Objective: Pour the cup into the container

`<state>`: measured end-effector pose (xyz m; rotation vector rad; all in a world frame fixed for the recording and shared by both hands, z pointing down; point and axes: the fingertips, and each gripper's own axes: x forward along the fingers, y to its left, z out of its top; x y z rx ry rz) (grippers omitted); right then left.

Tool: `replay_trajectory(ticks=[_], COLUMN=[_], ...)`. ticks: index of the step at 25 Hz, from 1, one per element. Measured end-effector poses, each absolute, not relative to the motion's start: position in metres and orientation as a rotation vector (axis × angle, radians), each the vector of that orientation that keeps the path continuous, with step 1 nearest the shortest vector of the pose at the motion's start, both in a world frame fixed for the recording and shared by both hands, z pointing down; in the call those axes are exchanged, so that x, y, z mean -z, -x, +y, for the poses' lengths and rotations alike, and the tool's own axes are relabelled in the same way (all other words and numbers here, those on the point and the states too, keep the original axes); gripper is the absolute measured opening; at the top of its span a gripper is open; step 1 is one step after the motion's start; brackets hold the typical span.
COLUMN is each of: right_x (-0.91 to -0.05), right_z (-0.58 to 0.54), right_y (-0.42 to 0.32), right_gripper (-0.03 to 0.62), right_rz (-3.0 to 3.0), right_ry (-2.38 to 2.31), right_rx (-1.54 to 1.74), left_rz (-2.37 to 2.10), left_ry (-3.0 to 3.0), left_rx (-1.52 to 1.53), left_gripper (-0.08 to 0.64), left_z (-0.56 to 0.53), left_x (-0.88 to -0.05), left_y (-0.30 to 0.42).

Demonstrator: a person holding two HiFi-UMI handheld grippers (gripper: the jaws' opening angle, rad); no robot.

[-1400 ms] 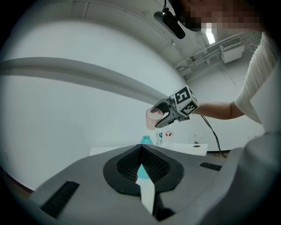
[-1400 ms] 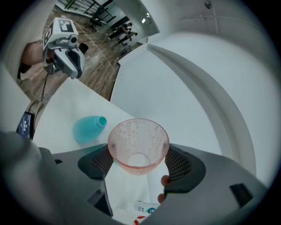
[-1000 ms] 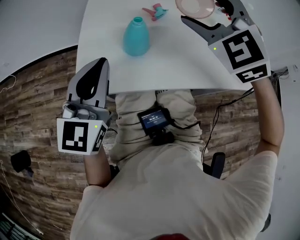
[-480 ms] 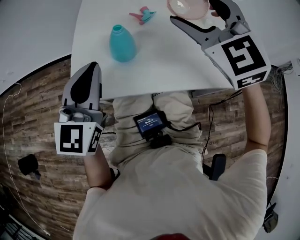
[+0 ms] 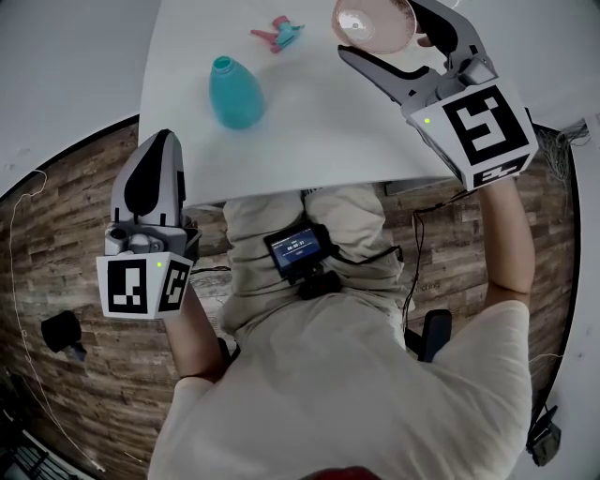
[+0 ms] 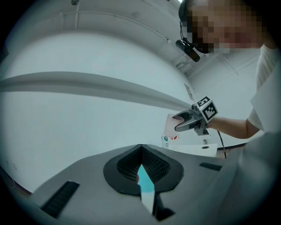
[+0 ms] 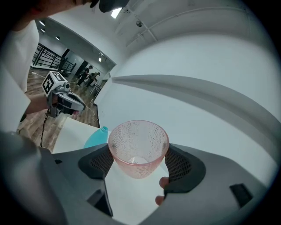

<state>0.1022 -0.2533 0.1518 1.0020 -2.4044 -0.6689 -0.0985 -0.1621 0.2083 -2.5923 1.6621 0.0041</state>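
Transport step: right claw [image 7: 138, 161] clamps the pink cup [image 5: 373, 22], left claw [image 6: 142, 176] closed and empty; next, probably align its rim over the narrow-mouthed teal container [image 5: 235, 95].

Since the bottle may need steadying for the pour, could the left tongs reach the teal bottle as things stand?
Probably yes: the left tongs sit just off the table edge, only bare surface between them and the teal bottle, though they are shut.

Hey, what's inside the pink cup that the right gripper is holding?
The pink cup, clamped in the right gripper, looks empty: only its pebbled wall and clear base show, with white table behind. A thin film of clear liquid couldn't be told.
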Motion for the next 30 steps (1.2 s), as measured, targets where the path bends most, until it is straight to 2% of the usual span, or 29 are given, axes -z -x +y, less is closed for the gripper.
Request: replay_trajectory(ticks=[7,30], right_x=[-0.164,-0.206], right_z=[-0.253,-0.257], right_y=[-0.113,-0.148], right_gripper=[0.371,0.371], right_rz=[-2.425,-2.461], right_ry=[-1.003,-1.067], right_rx=[0.614,0.377], left_rz=[1.685,1.708], left_ry=[2.623,2.701], left_rx=[-0.093,-0.062], left_gripper=[0.011,0.011], left_z=[-0.163,-0.163], left_x=[-0.204,-0.218], left_y=[0.104,0.102])
